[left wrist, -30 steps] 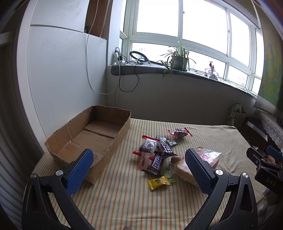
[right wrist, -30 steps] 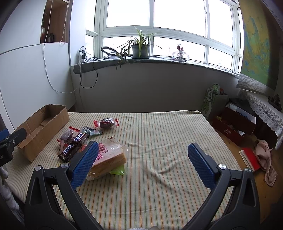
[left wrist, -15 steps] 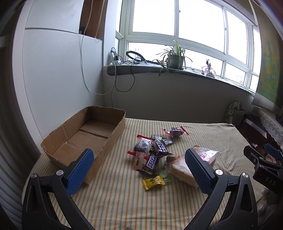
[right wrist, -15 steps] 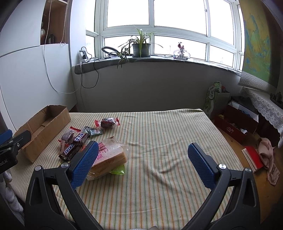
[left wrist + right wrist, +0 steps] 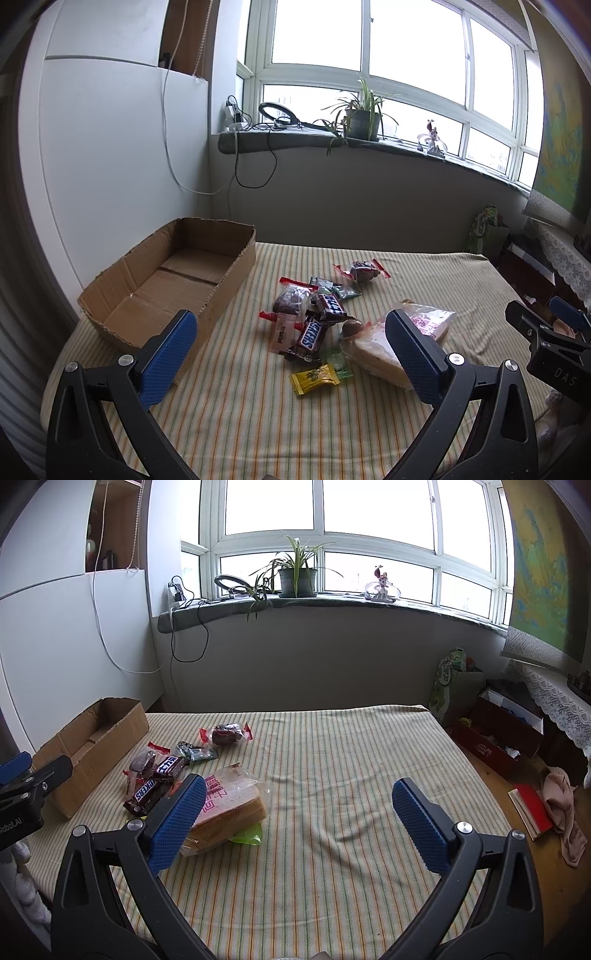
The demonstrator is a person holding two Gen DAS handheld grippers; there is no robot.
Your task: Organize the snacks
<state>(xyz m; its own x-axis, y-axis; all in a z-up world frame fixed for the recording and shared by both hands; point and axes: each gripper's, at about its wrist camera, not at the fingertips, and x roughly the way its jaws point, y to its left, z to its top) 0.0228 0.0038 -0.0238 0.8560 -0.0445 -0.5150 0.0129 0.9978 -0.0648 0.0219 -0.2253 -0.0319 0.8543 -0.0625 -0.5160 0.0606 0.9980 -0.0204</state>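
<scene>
Left gripper (image 5: pixel 291 358) wide open, empty, above table; snack pile (image 5: pixel 317 317) just ahead between its fingers, cardboard box (image 5: pixel 229 269) ahead-left. Right gripper (image 5: pixel 295 819) wide open, empty; bagged bread (image 5: pixel 229 805) beside its left finger.

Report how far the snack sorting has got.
Done: nothing yet; the cardboard box shows only its bare floor.
In hand: nothing. The left gripper and right gripper are both open above the striped cloth.
Left: the whole pile, including the Snickers bars, yellow candy, bagged bread and the red-wrapped snack, lies loose on the cloth.
</scene>
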